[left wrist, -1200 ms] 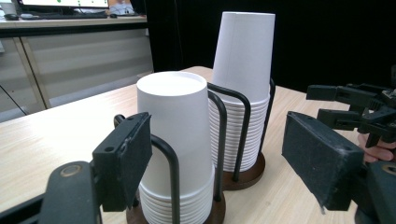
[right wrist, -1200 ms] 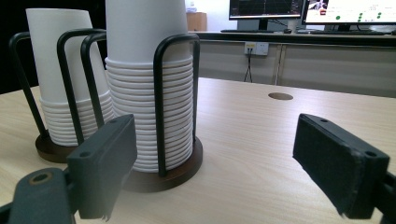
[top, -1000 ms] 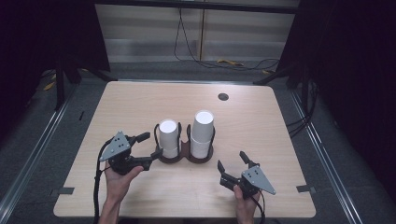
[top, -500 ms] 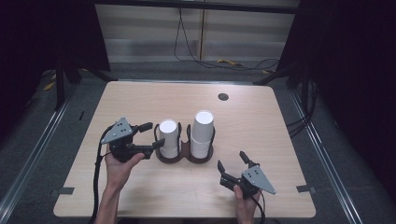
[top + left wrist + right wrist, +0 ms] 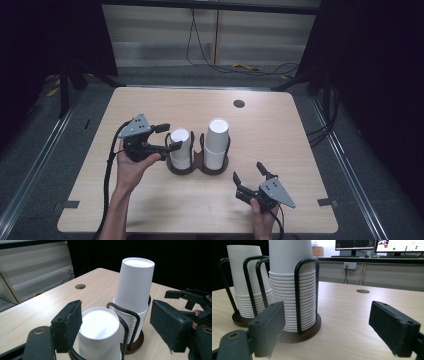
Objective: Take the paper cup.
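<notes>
Left gripper (image 5: 172, 136) jaws are closing, spread around the shorter white paper cup stack (image 5: 98, 336), not pinching yet; centre, then squeeze gently. Right gripper (image 5: 249, 174) rests spread.

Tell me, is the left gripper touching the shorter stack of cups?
Cannot tell. In the left gripper view, one pad overlaps the shorter stack; the other stands clearly apart.

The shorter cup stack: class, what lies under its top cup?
Under the top cup of the shorter cup stack, nested cup rims descend to the holder's brown base. The cups' insides are hidden.
</notes>
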Demonstrator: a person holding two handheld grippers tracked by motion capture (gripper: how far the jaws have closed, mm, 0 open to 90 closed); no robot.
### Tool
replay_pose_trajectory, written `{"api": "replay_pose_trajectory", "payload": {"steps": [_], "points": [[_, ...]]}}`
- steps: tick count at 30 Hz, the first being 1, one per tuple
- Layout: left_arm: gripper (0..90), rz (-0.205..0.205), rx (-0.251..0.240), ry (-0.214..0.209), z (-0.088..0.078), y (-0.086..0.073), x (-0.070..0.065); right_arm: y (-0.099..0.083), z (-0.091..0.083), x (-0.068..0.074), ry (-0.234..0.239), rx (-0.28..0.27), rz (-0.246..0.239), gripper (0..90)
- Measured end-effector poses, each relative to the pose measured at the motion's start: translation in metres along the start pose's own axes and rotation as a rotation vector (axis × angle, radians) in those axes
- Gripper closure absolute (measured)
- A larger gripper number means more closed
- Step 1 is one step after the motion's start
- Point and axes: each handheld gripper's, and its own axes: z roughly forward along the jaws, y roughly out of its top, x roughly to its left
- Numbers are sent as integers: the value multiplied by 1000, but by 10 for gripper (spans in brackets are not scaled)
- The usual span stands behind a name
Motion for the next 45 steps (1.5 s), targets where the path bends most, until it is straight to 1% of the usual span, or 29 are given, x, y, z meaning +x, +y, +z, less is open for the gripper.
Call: {"api": "replay_pose_trajectory", "payload": {"steps": [2, 3, 5, 6, 7, 11, 14, 15, 18, 21, 23, 24, 26, 28, 30, 31, 33, 35, 36, 37, 38, 39, 40, 41, 42, 45], "points": [[257, -8, 10, -14, 3, 4, 2, 0, 0, 0, 1, -1, 0, 133], [264, -6, 26, -29, 4, 7, 3, 0, 0, 0, 1, -1, 0, 133], [285, -10, 22, -19, 5, 11, 6, 0, 0, 0, 3, -2, -1, 134], [284, -5, 22, -23, 5, 13, 7, 0, 0, 0, 3, -3, -1, 133], [285, -3, 28, -31, 5, 15, 9, 0, 0, 0, 2, -3, 0, 134], [284, 19, 62, -27, 7, 21, 12, 0, 0, 0, 3, -4, -2, 133], [279, 28, 103, -32, 10, 23, 15, 0, 0, 0, 6, -5, 0, 134], [277, 26, 115, -38, 11, 24, 16, 0, 0, 0, 9, -5, 0, 134], [276, 40, 150, -35, 13, 25, 18, 0, 0, 0, 9, -5, 1, 134], [278, 38, 179, -36, 16, 26, 19, 0, 0, 0, 5, -3, -2, 134], [279, 45, 218, -46, 19, 27, 21, 0, 0, 0, 5, -4, -5, 134], [278, 51, 244, -41, 21, 27, 22, 0, 0, 0, 6, -4, -5, 134], [277, 56, 276, -44, 24, 29, 23, 0, 0, 0, 6, -3, -4, 134], [277, 62, 291, -44, 26, 31, 23, 0, 0, 0, 5, -4, -2, 134], [275, 60, 294, -51, 27, 32, 23, 0, 0, 0, 9, -5, 1, 134], [275, 71, 310, -56, 29, 33, 24, 0, 0, 0, 9, -4, 3, 134], [269, 70, 339, -69, 32, 33, 24, 0, 0, 0, 9, -6, 1, 134], [254, 78, 367, -59, 34, 33, 25, 0, 0, 0, 10, -7, 1, 134], [243, 83, 376, -66, 35, 34, 26, 0, 0, 0, 10, -7, 0, 135], [241, 70, 374, -78, 35, 33, 27, 0, 0, 0, 10, -7, 0, 135], [241, 72, 382, -82, 36, 33, 27, 0, 0, 0, 10, -7, 2, 135], [240, 72, 395, -72, 37, 33, 27, 0, -1, 0, 10, -8, 2, 135], [236, 83, 408, -76, 38, 33, 28, 0, 0, 0, 10, -8, 2, 135], [229, 80, 418, -83, 39, 33, 27, 0, 0, 0, 8, -7, 4, 135], [235, 88, 429, -82, 40, 33, 27, 0, 0, 0, 8, -8, 2, 136], [259, 86, 452, -82, 43, 32, 28, 0, 0, 0, 8, -8, 3, 136]]}}
